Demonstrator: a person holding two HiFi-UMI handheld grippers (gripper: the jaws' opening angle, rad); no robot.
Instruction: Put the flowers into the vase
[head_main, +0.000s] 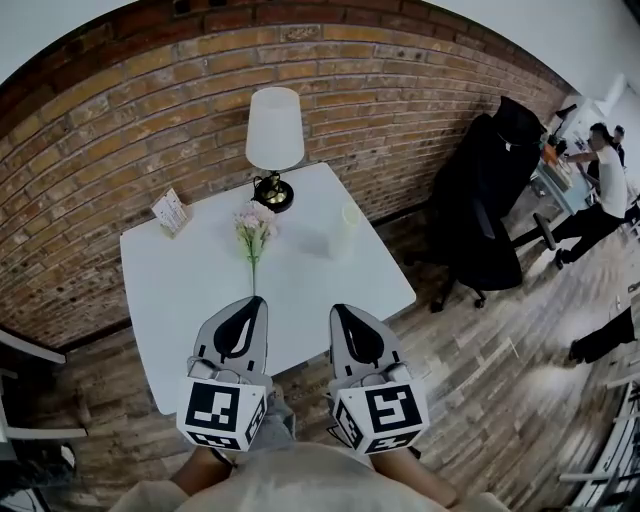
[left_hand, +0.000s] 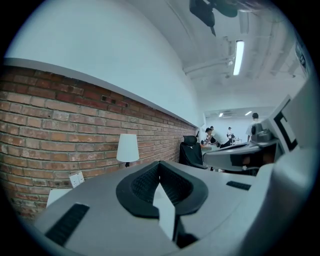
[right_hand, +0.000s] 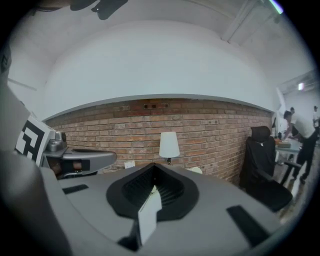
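Flowers (head_main: 254, 230) lie on the white table (head_main: 180, 300) in the head view, left of a translucent vase (head_main: 350, 222). Their stem ends just beside the left gripper (head_main: 259, 300), with the right gripper (head_main: 336, 309) near. In the left gripper view its jaws are clenched on nothing. In the right gripper view its jaws are likewise clenched, empty.

Bare table (head_main: 330, 290) at front and right; flowers (head_main: 254, 232) mid-table, lamp (head_main: 274, 130) behind.

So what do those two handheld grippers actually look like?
The left gripper and right gripper match: pale grey shells tapering to a point, each with a black, ribbed, teardrop-shaped inset. Behind each sits a white cube bearing black square markers.
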